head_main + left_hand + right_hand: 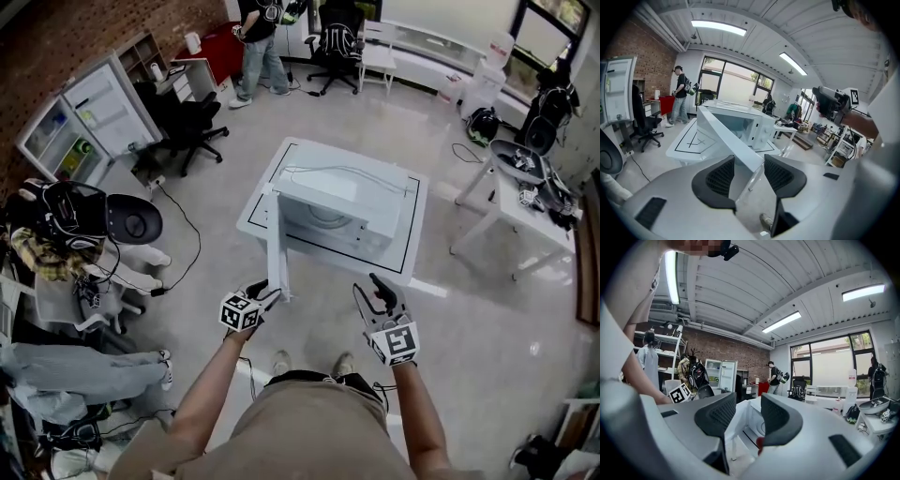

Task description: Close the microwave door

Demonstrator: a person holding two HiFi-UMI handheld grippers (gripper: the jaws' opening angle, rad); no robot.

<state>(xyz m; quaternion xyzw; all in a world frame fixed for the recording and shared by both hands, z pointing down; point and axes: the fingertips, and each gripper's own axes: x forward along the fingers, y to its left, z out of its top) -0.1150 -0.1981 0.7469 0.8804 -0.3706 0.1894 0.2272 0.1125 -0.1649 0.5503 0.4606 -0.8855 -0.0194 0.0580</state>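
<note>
Centrally, the microwave [342, 208] sits on a white table [412, 239], its door [276, 251] swung open. The left gripper [265, 292] has its jaws spread, the door's edge between them (lower centre); the right gripper [373, 286] gapes empty beside it.

White square worktop [255, 217] stands on the grey, glossy floor [216, 291]. A black rectangular outline [410, 230] is marked on the top, with a black cross [696, 139] inside it near one corner. One item on it: a white microwave [337, 211], set within the outline. Its door [276, 253] is open and overhangs the near edge.
</note>
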